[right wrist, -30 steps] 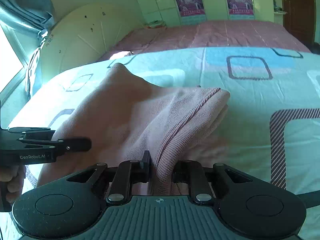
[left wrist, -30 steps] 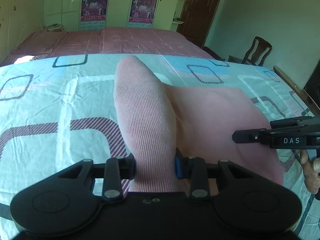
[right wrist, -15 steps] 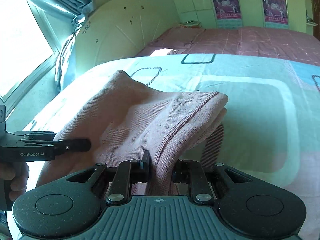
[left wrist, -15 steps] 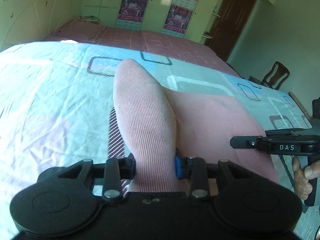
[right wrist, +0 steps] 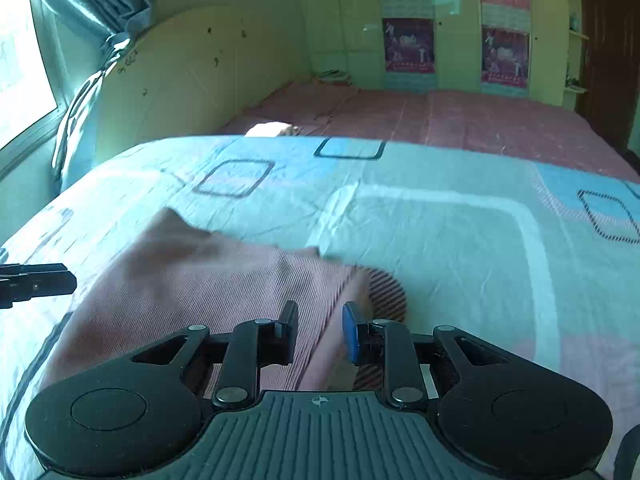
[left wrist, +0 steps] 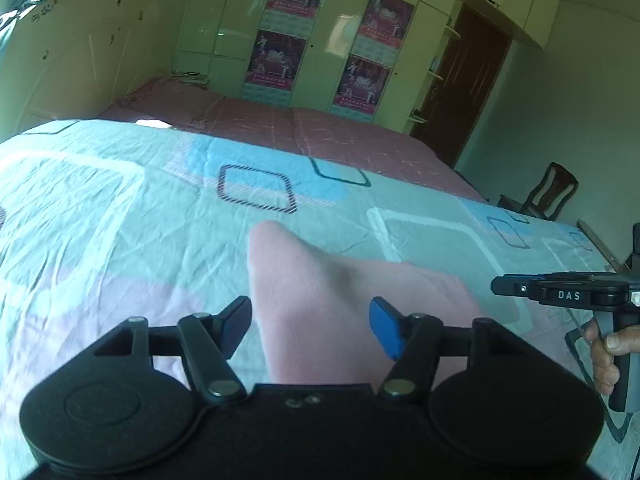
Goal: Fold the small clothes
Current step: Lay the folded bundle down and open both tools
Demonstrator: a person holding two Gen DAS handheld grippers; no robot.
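Pink garment (left wrist: 352,304) lies flat on the patterned bedsheet (left wrist: 120,208), lower centre of both views, spread widest across the frame. We see the left gripper (left wrist: 310,326) and right gripper (right wrist: 320,330) both opening, releasing it.

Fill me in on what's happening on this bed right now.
A person holding a gripper in each hand is folding a small pink knit garment on a bed with a patterned sheet. Both grippers are letting go: the left gripper has its jaws opening, clear of the cloth that lies between them, and the right gripper is opening too, with the garment's edge between its fingers. The garment lies on the sheet.
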